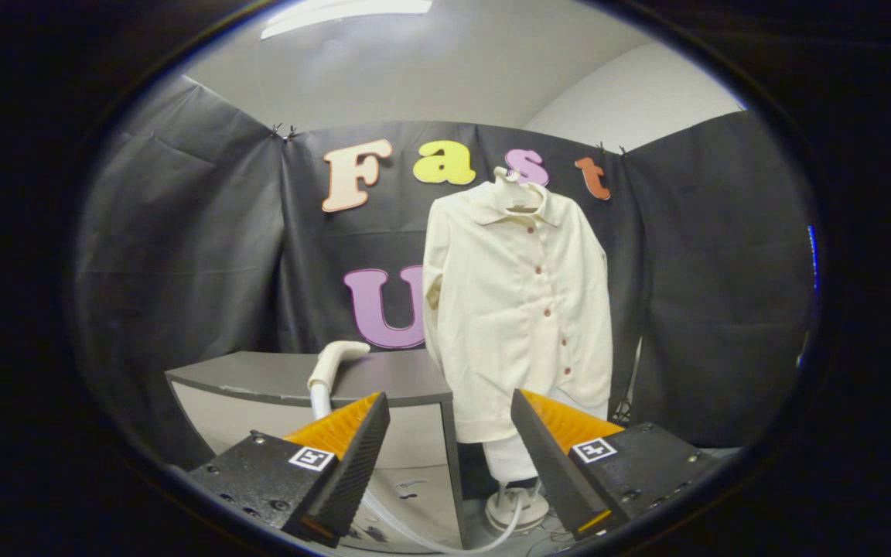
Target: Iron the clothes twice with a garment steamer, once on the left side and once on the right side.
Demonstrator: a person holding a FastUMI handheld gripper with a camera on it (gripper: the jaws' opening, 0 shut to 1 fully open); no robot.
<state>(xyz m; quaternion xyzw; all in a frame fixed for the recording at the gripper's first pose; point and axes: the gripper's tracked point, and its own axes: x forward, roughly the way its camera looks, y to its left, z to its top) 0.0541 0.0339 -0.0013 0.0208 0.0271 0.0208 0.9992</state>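
A cream button-up shirt [519, 302] hangs on a hanger in front of the black cloth wall, beyond my right finger. The garment steamer's white head [335, 361] rests on the edge of a grey cabinet [275, 377], just beyond my left finger. Its pale hose [407, 530] runs down behind that finger and curves along the floor to a round white base [517, 510] under the shirt. My gripper [449, 406] is open, with nothing between its fingers. It hangs short of both the steamer head and the shirt.
The grey cabinet with a white front stands left of the shirt. Black cloth walls close the booth on the left, the back and the right. Cables lie on the floor near the steamer base.
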